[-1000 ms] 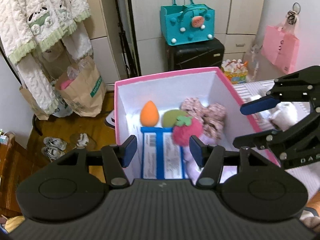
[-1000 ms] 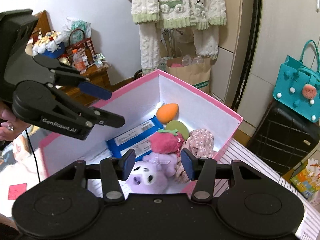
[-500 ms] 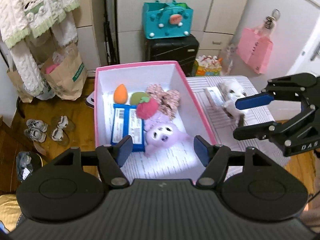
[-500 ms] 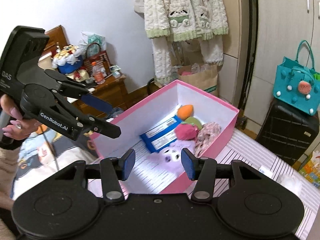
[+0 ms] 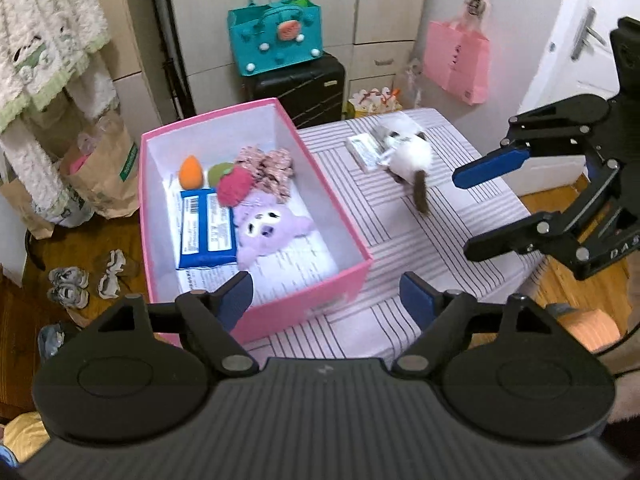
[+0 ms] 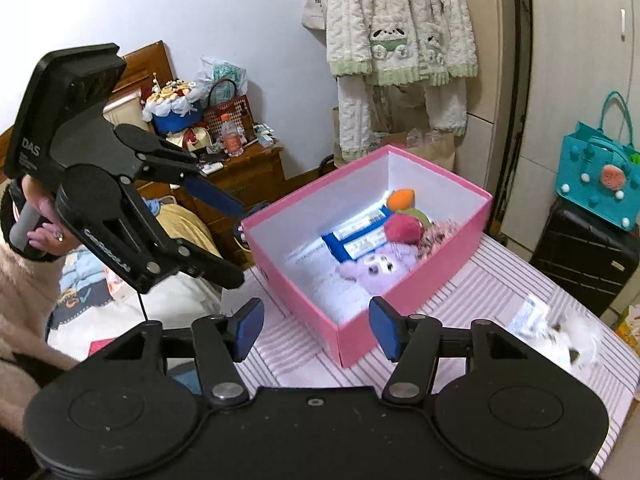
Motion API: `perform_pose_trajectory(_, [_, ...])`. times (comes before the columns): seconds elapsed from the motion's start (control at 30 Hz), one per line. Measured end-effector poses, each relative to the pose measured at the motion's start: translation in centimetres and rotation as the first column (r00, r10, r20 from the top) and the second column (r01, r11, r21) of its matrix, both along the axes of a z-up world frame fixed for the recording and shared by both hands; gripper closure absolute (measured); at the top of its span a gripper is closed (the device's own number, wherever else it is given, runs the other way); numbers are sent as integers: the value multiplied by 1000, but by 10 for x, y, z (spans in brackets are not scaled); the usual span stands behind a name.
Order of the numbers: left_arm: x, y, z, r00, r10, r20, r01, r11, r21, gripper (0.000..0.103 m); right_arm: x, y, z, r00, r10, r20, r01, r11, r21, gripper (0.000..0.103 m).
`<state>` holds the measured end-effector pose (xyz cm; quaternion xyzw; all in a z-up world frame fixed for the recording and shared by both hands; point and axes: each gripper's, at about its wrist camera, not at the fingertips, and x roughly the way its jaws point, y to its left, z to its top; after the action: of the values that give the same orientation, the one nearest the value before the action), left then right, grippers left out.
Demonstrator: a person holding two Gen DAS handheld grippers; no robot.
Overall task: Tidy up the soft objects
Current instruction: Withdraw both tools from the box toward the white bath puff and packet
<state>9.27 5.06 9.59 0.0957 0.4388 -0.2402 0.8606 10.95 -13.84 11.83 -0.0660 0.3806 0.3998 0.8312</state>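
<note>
A pink box (image 5: 344, 276) (image 6: 404, 296) stands on the striped cloth. Inside lie a purple plush (image 5: 268, 228) (image 6: 376, 270), a red strawberry plush (image 5: 234, 188), an orange sponge (image 5: 191, 172), a green soft piece (image 5: 219, 171), a floral scrunchie (image 5: 272, 168) and a blue packet (image 5: 206, 230). A white plush cat (image 5: 410, 158) (image 6: 576, 344) lies on the cloth right of the box, beside a tissue pack (image 5: 364, 150). My left gripper (image 5: 326, 294) is open and empty, held back above the box's near corner. My right gripper (image 6: 316, 326) (image 5: 476, 208) is open and empty, right of the cat.
A striped cloth (image 5: 420, 248) covers the table. Behind stand a black suitcase (image 5: 304, 88) with a teal bag (image 5: 276, 36), a pink bag (image 5: 456, 64) on the wall, paper bags (image 5: 100, 172) and shoes (image 5: 68, 284) on the floor, and a wooden cabinet (image 6: 236, 172).
Both grippers have pulled back and up from the box, still open and empty. The white cat and tissue pack have come into view; the box contents stay put.
</note>
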Motion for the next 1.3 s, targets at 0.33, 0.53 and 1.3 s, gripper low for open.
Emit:
perform_pose_trajectory(0.33, [-33,-33,-12,997,-72,27,71,997,31,13,-43,-43,-13,995,-96,0,96,995,-13,32])
perform_pose_trajectory(0.53, [-34,-53,-27,995,-94,37,95,995,-27,13,-60,-76,-33,987,-162,-15,162,987,2,32])
perform_pose_trajectory(1.3, [60,-135,-78,996,43,74,-32,990,-140,19,-9,-166,-111,897,-427,111,420,904,81,30])
